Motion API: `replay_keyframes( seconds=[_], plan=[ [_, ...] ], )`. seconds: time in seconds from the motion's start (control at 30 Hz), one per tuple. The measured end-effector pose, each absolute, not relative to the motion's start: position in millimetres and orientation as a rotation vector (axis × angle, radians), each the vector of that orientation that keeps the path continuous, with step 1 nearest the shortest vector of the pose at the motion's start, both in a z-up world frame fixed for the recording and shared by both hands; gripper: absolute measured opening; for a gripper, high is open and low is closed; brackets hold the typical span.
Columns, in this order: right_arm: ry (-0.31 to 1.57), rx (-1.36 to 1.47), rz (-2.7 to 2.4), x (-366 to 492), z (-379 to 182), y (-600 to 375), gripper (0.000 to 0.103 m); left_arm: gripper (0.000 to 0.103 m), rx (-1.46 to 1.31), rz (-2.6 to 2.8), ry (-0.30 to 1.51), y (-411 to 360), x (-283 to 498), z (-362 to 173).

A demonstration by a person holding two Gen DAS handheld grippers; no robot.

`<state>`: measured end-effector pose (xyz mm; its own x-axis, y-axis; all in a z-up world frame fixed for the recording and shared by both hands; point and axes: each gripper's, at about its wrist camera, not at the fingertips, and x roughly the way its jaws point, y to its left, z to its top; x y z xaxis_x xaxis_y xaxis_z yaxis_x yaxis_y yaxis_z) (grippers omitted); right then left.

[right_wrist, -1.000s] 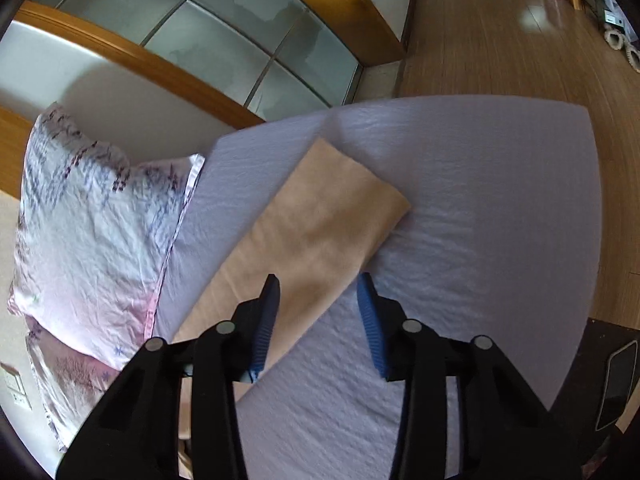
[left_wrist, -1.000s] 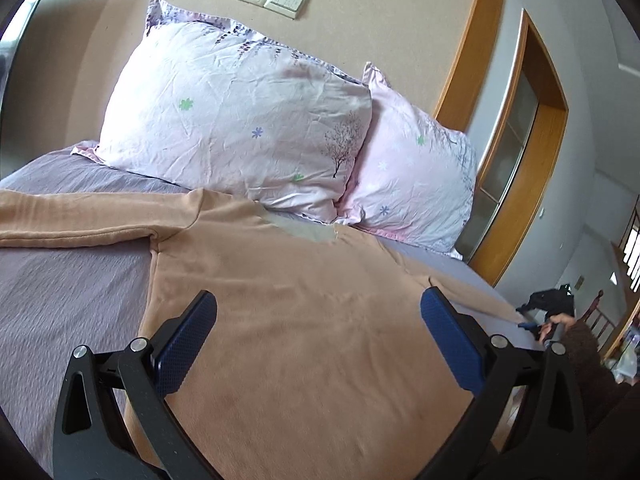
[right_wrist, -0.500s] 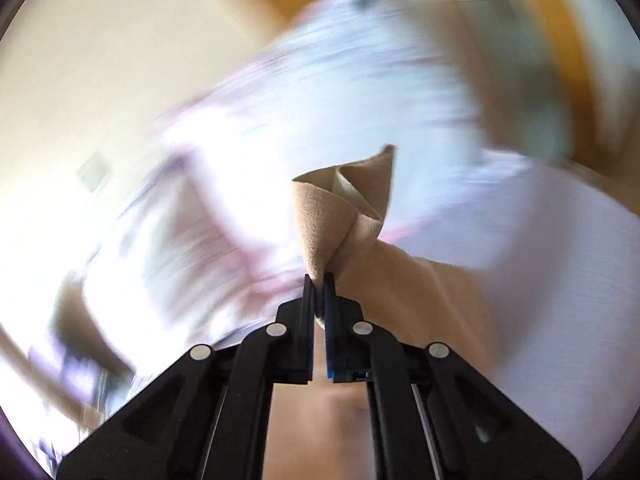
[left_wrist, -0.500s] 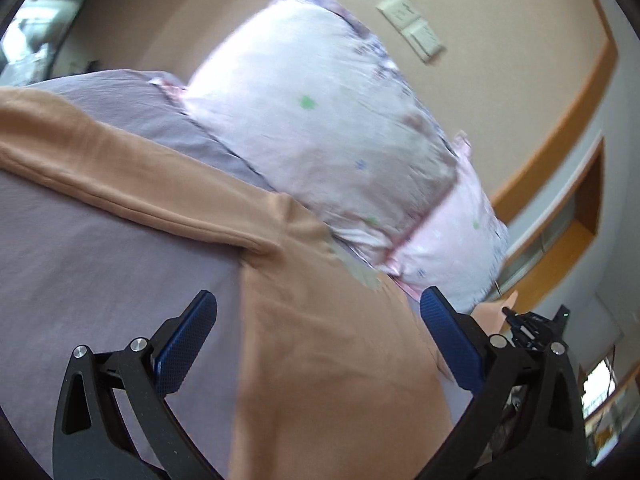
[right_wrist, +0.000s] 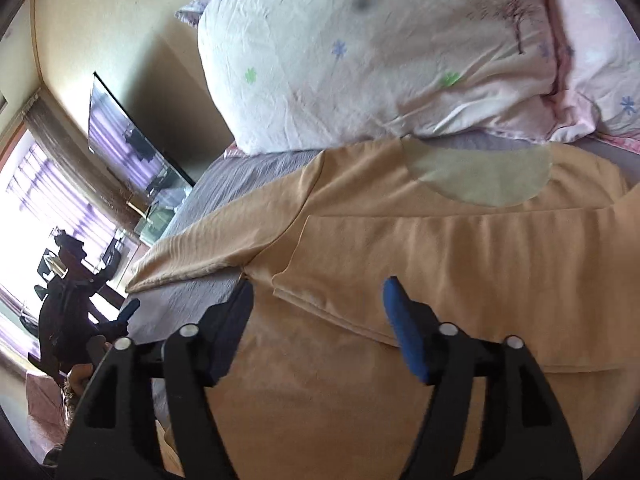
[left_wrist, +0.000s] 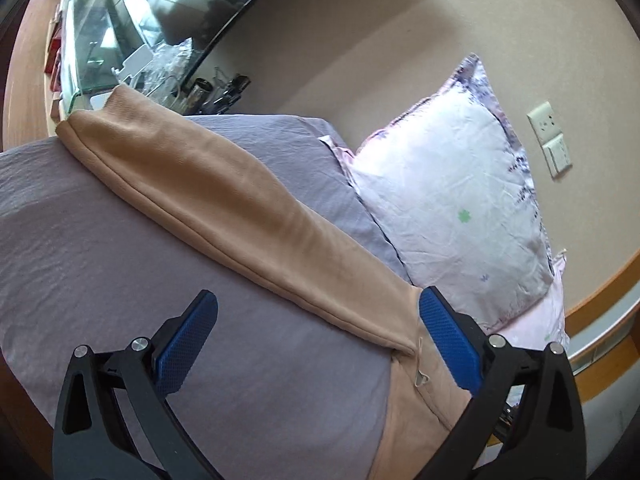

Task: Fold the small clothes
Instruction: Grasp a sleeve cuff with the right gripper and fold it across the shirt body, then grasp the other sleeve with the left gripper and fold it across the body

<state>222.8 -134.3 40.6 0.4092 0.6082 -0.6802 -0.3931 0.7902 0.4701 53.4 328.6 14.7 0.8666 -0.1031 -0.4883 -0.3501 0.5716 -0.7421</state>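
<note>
Bed: purple sheet [left_wrist: 100, 248], flowery pillow [left_wrist: 452, 200] by the beige wall [left_wrist: 360, 40].
Shirt: tan shirt [right_wrist: 400, 240] flat on the bed, one sleeve folded across.
Left tongs [left_wrist: 318, 332]: wide apart, holding nothing.
Right tongs [right_wrist: 318, 312]: wide apart, holding nothing.

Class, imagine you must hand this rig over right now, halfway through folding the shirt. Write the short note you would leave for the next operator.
Left tongs: open, empty, hovering by the armpit of the left sleeve.
Right tongs: open, empty, over the shirt body.
The tan long-sleeved shirt lies flat on the grey bedsheet, collar toward the pillows.
Done: the right sleeve is folded across the chest.
Left: the left sleeve is stretched straight out on the sheet; fold it in, then fold the body.
</note>
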Motion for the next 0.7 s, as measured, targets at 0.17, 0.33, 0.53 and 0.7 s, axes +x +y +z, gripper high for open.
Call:
replay_keyframes(
  seconds=[0.17, 0.33, 0.53, 0.7],
  plan=[
    [0.943, 0.293, 0.598, 220, 46, -158, 0.073, 0.083, -1.098, 0.204, 0.566, 363, 60, -2],
    [0.933, 0.365, 0.631, 210, 59, -172, 0.076, 0.08, -1.139, 0.291, 0.6, 382, 61, -5],
    [0.878, 0.367, 0.696, 197, 71, -174, 0.081, 0.006, -1.178, 0.384, 0.626, 400, 63, -16],
    [0.832, 0.388, 0.653, 191, 75, -207, 0.083, 0.005, -1.001, 0.401, 0.606, 384, 81, 18]
  ],
)
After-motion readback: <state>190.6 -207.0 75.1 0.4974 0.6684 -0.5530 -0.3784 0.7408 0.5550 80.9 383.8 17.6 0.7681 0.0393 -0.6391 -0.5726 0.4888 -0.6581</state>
